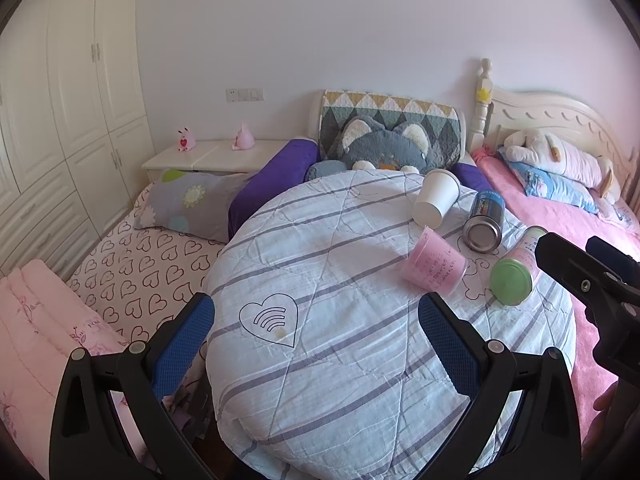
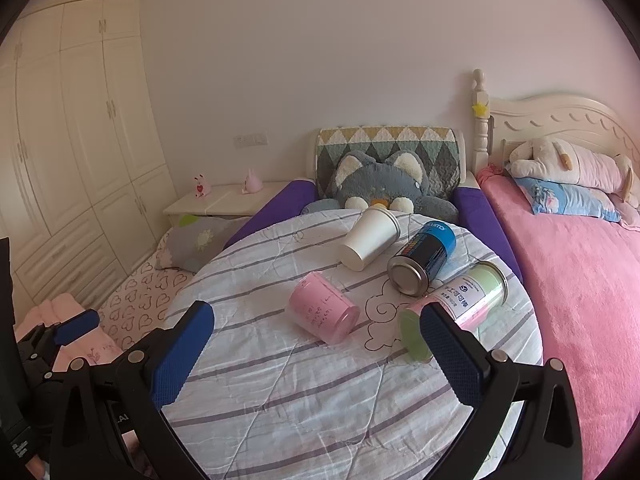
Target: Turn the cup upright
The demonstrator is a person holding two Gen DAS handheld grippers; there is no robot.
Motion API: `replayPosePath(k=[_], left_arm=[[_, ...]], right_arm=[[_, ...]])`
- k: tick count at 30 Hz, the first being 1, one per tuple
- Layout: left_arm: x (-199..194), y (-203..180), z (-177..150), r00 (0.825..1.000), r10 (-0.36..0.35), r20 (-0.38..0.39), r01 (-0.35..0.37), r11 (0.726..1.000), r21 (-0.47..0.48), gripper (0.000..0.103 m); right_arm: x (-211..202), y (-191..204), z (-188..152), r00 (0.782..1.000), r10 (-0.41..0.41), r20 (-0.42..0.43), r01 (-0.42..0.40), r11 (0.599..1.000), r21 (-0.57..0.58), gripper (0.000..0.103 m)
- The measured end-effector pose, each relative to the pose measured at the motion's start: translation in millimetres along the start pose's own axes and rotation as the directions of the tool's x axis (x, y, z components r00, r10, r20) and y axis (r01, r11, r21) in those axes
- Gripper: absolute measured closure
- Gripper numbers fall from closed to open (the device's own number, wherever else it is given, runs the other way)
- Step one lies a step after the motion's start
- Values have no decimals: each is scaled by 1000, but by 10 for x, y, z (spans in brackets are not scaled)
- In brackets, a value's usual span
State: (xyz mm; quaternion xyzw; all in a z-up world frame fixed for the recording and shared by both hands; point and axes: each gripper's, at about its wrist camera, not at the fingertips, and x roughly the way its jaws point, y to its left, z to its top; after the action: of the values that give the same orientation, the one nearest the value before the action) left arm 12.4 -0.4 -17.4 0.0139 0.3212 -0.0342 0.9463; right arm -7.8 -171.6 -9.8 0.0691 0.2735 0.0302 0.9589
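A white paper cup (image 1: pixel 435 197) (image 2: pixel 370 243) lies on its side on the round table covered with a striped quilt (image 1: pixel 340 320) (image 2: pixel 280 380), bottom toward me. A pink cup (image 1: pixel 434 266) (image 2: pixel 323 313) lies on its side nearer me. My left gripper (image 1: pixel 316 330) is open and empty, low over the table's near part, left of the cups. My right gripper (image 2: pixel 316 334) is open and empty, just short of the pink cup; its body shows in the left wrist view (image 1: pixel 592 280).
A blue-black can (image 1: pixel 485 220) (image 2: pixel 422 258) and a green-lidded can (image 1: pixel 516 270) (image 2: pixel 460 308) lie on their sides right of the cups. A grey plush toy (image 1: pixel 384 148) sits behind the table. A pink bed (image 2: pixel 580 280) is at right, a heart-print bed (image 1: pixel 136 268) at left.
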Motion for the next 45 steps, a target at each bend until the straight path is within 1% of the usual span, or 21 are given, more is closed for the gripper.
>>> replayPosePath(k=[12,18,25,32,37,40,45], left_arm=[[260,-85,19,999,4,-37,-4,1000,9,0],[268,-110,24,1000,18,-15,-18,1000,-1,0],[273,-115,31,998,58,2,-58,998,-7,0],[303,-94,35,996,88,3,-88,996,-18,0],[380,-132,28,996,87,-20,-87,996,-1,0],[448,-147,6,996,80,-42,-80,997,10,0],[585,-129,-14,993,89,-76,-88,996,14,0]], right_arm=[[228,-107,25,999,0,-43,0,1000,3,0],[261,-142,29,999,17,-32,-17,1000,-8,0],[326,-151,15,999,40,-36,-41,999,-27,0],[377,-149,38,998,60,-35,-61,997,-43,0],[448,-174,31,996,70,-47,-73,996,-45,0],[524,-211,16,995,69,-66,-72,997,-43,0],[743,-300,-12,991,65,-117,-70,997,-38,0]])
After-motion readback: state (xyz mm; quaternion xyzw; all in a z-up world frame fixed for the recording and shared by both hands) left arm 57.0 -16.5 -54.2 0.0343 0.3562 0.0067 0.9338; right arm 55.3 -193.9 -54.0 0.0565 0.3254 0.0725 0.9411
